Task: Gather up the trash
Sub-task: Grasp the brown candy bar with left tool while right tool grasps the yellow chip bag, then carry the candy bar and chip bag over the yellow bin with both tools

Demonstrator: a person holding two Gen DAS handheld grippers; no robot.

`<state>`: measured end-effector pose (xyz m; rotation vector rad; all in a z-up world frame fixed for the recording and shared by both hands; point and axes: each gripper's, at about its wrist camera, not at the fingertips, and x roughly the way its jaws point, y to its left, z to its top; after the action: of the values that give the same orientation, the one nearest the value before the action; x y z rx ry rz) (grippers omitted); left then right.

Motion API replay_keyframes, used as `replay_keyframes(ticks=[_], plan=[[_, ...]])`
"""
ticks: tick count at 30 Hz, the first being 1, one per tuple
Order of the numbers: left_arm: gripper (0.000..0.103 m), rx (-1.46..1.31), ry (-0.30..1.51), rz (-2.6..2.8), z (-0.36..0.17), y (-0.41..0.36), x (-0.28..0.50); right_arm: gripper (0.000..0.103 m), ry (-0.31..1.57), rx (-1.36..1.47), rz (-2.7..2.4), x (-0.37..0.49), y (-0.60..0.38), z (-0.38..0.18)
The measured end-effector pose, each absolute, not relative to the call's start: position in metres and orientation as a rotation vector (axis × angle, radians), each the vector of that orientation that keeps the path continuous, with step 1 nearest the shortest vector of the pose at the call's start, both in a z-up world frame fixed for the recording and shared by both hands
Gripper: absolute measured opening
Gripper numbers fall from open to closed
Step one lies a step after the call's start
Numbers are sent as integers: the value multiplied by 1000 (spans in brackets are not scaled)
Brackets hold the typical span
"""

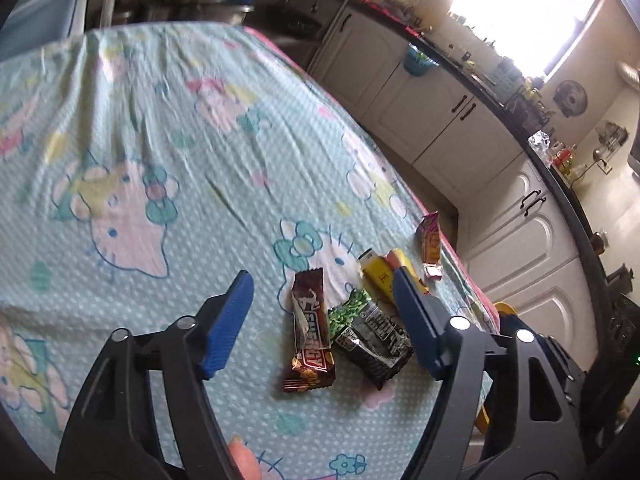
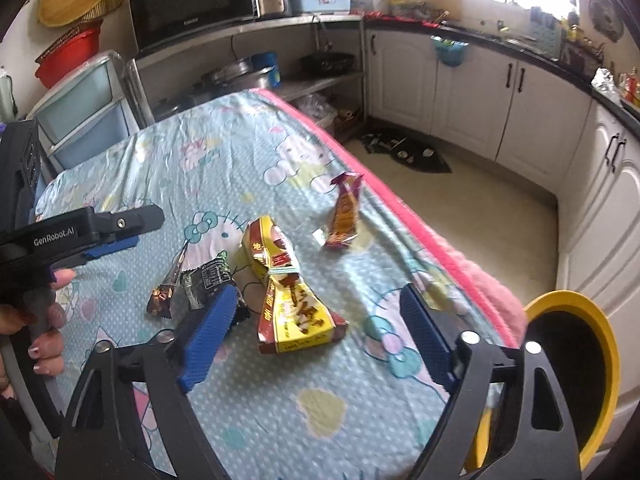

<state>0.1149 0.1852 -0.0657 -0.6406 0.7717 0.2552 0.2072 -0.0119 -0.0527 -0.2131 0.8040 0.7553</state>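
Several empty snack wrappers lie on a table with a cartoon-print cloth (image 1: pixel 160 140). A brown bar wrapper (image 1: pixel 310 332) and a black-and-green packet (image 1: pixel 370 336) lie between the open jaws of my left gripper (image 1: pixel 322 282), which is above them and empty. A yellow-and-red packet (image 2: pixel 288 288) lies between the open jaws of my right gripper (image 2: pixel 316 296); it also shows in the left wrist view (image 1: pixel 380 272). A small purple-orange wrapper (image 2: pixel 344 212) lies farther off near the table's pink edge. The left gripper (image 2: pixel 116 240) shows at the left of the right wrist view.
A yellow-rimmed bin (image 2: pixel 572 364) stands on the floor beside the table's right edge. White kitchen cabinets (image 2: pixel 460 92) and a dark countertop run along the right. A microwave (image 2: pixel 192 0) and shelves with pots stand beyond the table's far end.
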Motion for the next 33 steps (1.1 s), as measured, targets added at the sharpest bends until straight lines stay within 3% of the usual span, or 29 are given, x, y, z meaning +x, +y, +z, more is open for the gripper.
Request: replay_keyframes(ticks=[11, 17, 23, 33], plan=[[39, -679, 844, 224, -88, 189, 136, 51, 911, -258, 799, 228, 17, -82], [34, -660, 872, 234, -97, 191, 143, 51, 924, -274, 806, 231, 21, -92], [17, -635, 876, 257, -99, 192, 143, 50, 910, -315, 790, 230, 29, -97], [14, -667, 849, 224, -100, 202, 124, 49, 895, -281, 790, 221, 20, -94]])
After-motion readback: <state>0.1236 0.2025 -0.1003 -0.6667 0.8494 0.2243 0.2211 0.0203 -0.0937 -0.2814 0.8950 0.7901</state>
